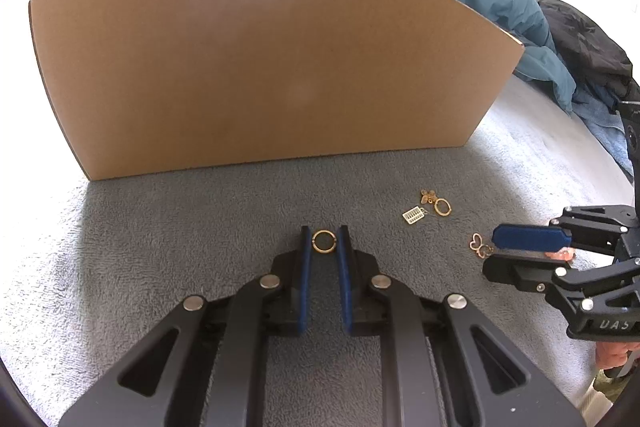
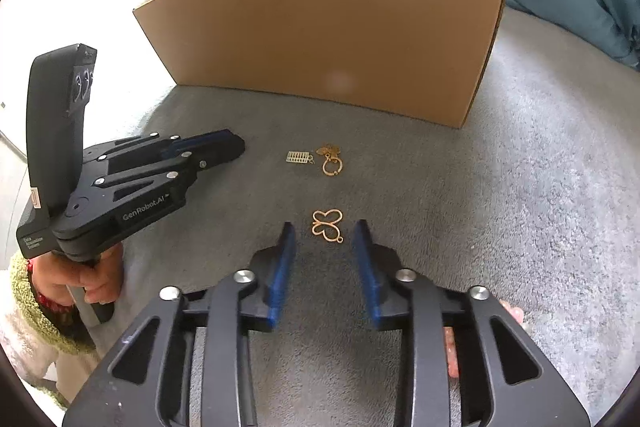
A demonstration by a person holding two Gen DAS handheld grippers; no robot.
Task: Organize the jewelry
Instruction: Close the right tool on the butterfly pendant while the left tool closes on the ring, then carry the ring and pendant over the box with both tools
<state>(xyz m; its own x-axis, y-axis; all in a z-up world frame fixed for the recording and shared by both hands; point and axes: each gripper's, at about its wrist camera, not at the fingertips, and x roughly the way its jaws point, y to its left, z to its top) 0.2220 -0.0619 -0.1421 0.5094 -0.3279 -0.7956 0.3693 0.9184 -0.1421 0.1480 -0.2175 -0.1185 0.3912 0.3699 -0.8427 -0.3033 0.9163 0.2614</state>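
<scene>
Left wrist view: left gripper (image 1: pixel 325 241) is pinching a gold ring (image 1: pixel 322 241) between its blue pads, tips sitting on the grey carpet (image 1: pixel 160 247). Cardboard box (image 1: pixel 256 67) is standing just behind. A small comb-like charm (image 1: pixel 413 215) and a gold loop charm (image 1: pixel 440 205) are lying side by side, right of the ring. Right gripper (image 1: pixel 490 254) is coming in from the right edge, a butterfly charm (image 1: pixel 480 246) lying at its tips.

Right wrist view: right gripper (image 2: pixel 325 231) is standing open, pads clear of the butterfly charm (image 2: pixel 328 225) lying on the carpet between them. Comb charm (image 2: pixel 298 157) and loop charm (image 2: pixel 330 159) are lying farther ahead, near the box (image 2: pixel 340 39). Left gripper (image 2: pixel 239 147) is sitting at left, a hand (image 2: pixel 86 279) holding its handle.
</scene>
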